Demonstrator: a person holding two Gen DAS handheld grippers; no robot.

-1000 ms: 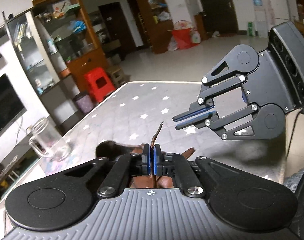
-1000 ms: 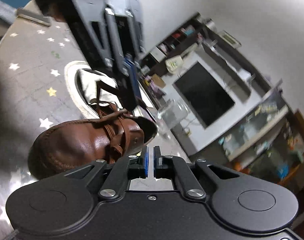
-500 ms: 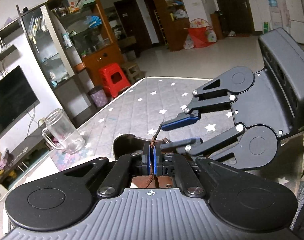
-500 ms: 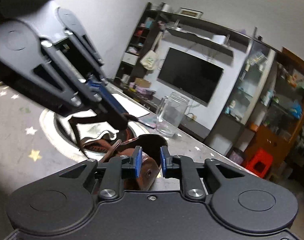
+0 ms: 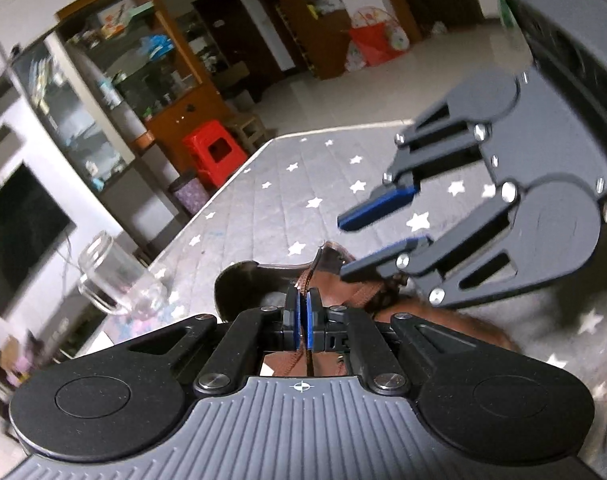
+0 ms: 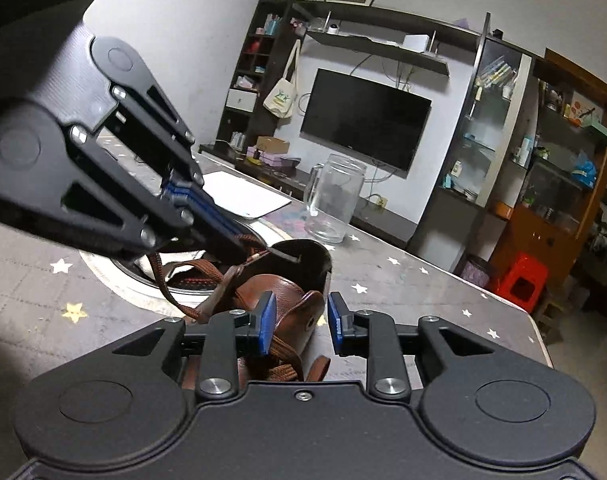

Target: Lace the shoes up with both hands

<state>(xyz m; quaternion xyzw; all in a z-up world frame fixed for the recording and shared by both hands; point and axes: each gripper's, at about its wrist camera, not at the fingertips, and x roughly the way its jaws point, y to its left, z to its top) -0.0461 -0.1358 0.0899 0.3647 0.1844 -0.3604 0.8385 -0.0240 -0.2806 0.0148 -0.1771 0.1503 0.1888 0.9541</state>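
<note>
Opening, right tool now straddles shoe; left tool pinches lace.

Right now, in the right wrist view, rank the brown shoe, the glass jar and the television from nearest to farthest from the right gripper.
1. Brown leather shoe: directly at the right gripper, its tongue between the opening pads.
2. Glass jar: on the star-patterned table, beyond the shoe, slightly right.
3. Television: on the far wall, behind the jar.
</note>
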